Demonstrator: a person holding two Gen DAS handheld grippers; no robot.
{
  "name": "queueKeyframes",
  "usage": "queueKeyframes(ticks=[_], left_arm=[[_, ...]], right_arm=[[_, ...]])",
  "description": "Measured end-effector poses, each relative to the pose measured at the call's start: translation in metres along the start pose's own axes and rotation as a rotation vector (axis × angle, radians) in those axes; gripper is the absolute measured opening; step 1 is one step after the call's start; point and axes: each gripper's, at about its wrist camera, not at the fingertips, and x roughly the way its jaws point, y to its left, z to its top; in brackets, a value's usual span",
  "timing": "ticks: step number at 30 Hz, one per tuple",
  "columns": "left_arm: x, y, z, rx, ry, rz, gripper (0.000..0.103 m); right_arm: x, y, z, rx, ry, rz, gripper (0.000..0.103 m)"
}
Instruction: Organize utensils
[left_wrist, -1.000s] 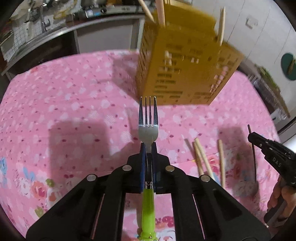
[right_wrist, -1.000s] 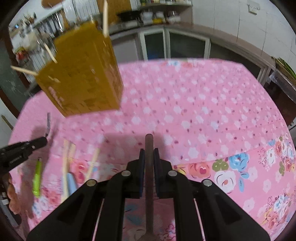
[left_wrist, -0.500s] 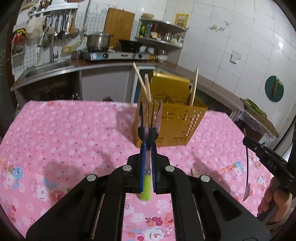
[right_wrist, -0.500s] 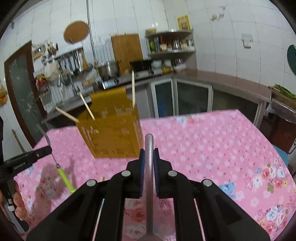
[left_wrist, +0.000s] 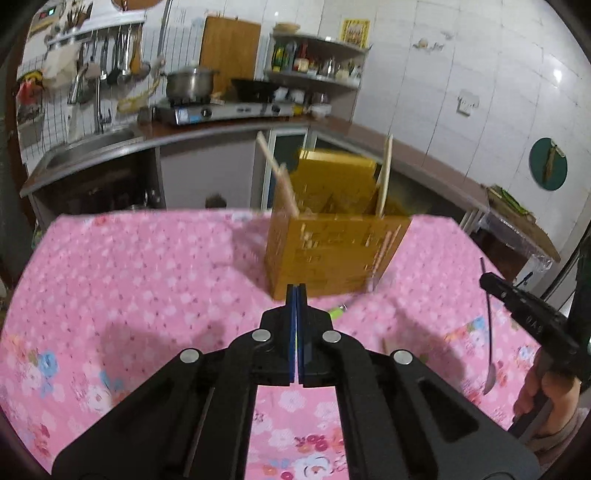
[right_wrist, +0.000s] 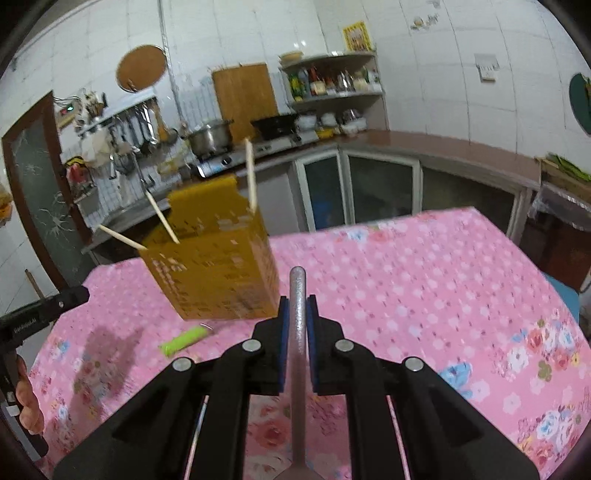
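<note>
Since the earlier frame the green-handled fork (left_wrist: 338, 313) left the left claw (left_wrist: 297, 291), now together and empty; it lies just beyond, before the yellow utensil holder (left_wrist: 332, 254). Right claw (right_wrist: 297, 306) is clamped on a metal spoon handle (right_wrist: 297, 332); fork lies left of it on the pink surface (right_wrist: 424, 280).

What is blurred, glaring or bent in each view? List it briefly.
Left wrist view: yellow holder smeared by motion blur, left tool sharp, glare spot on the wall tiles, counter edge bowed by the fisheye. Right wrist view: the holder blurred too, the spoon in the right tool crisp, a soft shadow on the tablecloth at left.
</note>
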Motion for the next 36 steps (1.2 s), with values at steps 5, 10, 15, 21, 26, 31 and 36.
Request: queueKeyframes(ticks=[5, 10, 15, 21, 26, 31, 36], left_arm=[[0.034, 0.004, -0.021, 0.013, 0.12, 0.008, 0.0], [0.055, 0.002, -0.036, -0.032, 0.214, -0.027, 0.02], [0.068, -0.014, -0.05, -0.022, 0.288, -0.044, 0.024], [0.084, -0.028, -0.066, -0.049, 0.378, -0.088, 0.024], [0.097, -0.038, -0.07, -0.072, 0.405, -0.099, 0.024], [0.107, -0.05, -0.067, -0.058, 0.406, -0.078, 0.024], [0.116, -0.059, -0.06, -0.037, 0.435, -0.034, 0.022]], right_arm=[[0.016, -0.019, -0.014, 0.021, 0.076, -0.033, 0.009], [0.033, -0.031, -0.025, 0.033, 0.149, -0.07, 0.009], [0.048, -0.038, -0.037, 0.032, 0.241, -0.09, 0.009], [0.051, -0.044, -0.045, 0.036, 0.278, -0.095, 0.009], [0.048, -0.046, -0.048, 0.03, 0.287, -0.096, 0.009], [0.05, -0.05, -0.052, 0.033, 0.302, -0.099, 0.009], [0.055, -0.053, -0.056, 0.031, 0.332, -0.109, 0.009]])
